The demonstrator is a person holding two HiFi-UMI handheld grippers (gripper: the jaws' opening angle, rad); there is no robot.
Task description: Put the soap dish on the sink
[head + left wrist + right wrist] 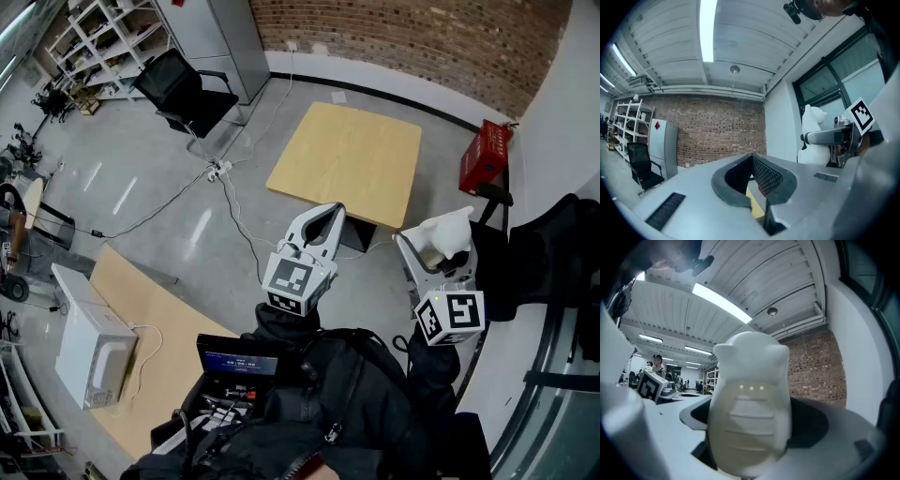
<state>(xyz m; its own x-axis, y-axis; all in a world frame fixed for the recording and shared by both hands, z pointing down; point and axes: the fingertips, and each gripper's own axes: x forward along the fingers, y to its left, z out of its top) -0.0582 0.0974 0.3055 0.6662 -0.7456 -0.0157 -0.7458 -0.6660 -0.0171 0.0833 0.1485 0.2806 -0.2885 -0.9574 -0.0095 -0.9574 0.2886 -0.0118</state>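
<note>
While the white, rounded plastic soap dish (pixel 750 404) with its ribbed beige insert sits clamped between the widely spread jaws of the right tool (pixel 439 251), no sink shows in any view, so carrying it there is likely the step in hand. Doing that well probably means a firm, level grip, finding the sink first, and letting go only once the base rests flat. The left tool (pixel 328 212) is closed on nothing, just beside it, above the grey floor (pixel 159 187) and a pale square wooden worktop (pixel 347 159).
</note>
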